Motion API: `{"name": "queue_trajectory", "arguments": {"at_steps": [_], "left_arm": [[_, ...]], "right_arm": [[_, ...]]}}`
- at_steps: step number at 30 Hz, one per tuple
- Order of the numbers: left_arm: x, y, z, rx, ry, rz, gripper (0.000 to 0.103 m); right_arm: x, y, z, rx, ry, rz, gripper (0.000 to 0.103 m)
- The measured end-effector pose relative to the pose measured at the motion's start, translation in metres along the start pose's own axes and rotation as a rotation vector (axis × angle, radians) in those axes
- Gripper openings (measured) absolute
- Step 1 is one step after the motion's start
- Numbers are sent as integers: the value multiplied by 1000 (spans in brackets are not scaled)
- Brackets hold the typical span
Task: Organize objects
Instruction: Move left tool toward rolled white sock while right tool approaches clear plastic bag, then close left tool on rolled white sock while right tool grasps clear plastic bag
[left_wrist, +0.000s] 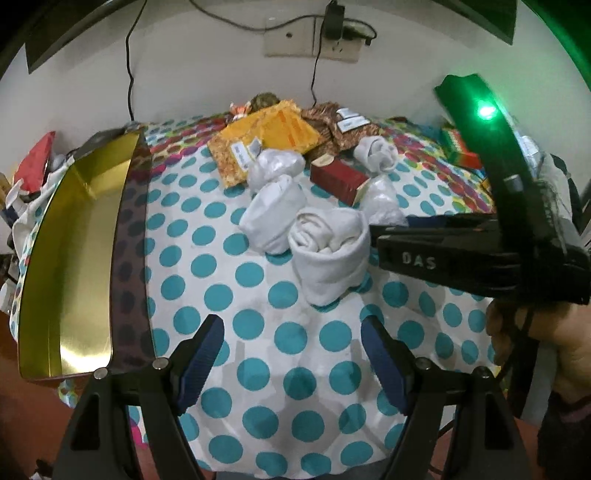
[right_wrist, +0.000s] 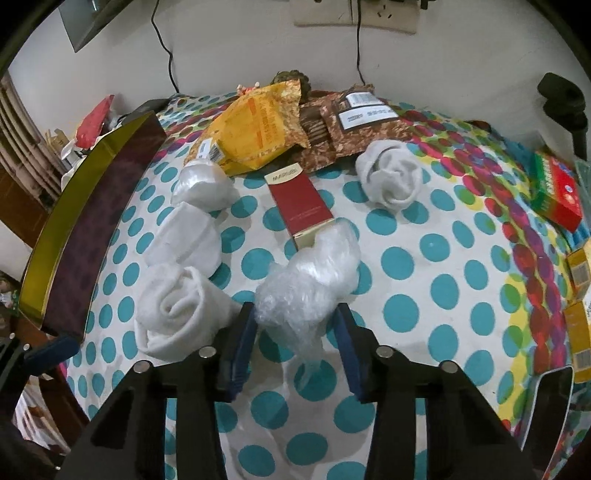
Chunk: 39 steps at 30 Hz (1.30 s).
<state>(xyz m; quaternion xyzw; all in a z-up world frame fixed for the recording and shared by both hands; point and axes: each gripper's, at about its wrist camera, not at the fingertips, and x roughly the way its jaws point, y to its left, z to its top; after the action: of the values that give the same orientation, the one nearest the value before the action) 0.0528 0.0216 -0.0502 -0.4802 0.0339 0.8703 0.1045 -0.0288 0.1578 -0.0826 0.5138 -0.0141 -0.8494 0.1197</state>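
Note:
Several rolled white socks lie on a bed with a teal-dotted sheet (left_wrist: 258, 350). A plastic-wrapped sock bundle (right_wrist: 306, 280) sits between the fingers of my right gripper (right_wrist: 295, 317), whose jaws stand on either side of its near end; it also shows in the left wrist view (left_wrist: 382, 203). A rolled sock (right_wrist: 177, 306) lies just left of it, also in the left view (left_wrist: 328, 254). My left gripper (left_wrist: 293, 354) is open and empty, above bare sheet in front of that sock. An open gold-lined tin (left_wrist: 74, 258) stands at the left.
A red box (right_wrist: 301, 203), a yellow snack bag (right_wrist: 258, 129) and brown packets (right_wrist: 354, 125) lie at the back by the wall. Another rolled sock (right_wrist: 391, 177) and a wrapped one (right_wrist: 203, 184) lie further off. Small boxes (right_wrist: 554, 188) sit at the right edge.

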Motion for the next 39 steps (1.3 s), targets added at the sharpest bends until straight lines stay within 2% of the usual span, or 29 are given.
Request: {"name": "queue_trajectory", "arguments": {"at_steps": [4,7,11,16,20,33,37,38,39], "left_arm": [[0,-3,2,28,-31,5,79],[3,-5,3,42,-17,14,79],[16,-8,6,34,37,16,79],[28,-7,12,-44,76,-55,79],[36,-13,18,-41,78,-21,79],[56,-17,42,-71,75,-13,79],[57,-21,44,-53,72,-5,79],[56,-23,45,-43,63,1,77],[55,-25,45,-29,60,6,69]], "right_arm": [[2,1,-2,-10,0,18,22],[-4,1,-4,-24,-26,14,18],[-21,-4,-9,-21,-63,7,18],[-38,-18,-18,11,-72,5,18],[-51,-27,-26,25,-81,0,18],[-65,-35,-35,61,-85,31,18],[-65,-35,-35,57,-79,35,18],[-66,-34,-35,57,-79,36,18],[-67,-33,-36,59,-81,32,18]]}}
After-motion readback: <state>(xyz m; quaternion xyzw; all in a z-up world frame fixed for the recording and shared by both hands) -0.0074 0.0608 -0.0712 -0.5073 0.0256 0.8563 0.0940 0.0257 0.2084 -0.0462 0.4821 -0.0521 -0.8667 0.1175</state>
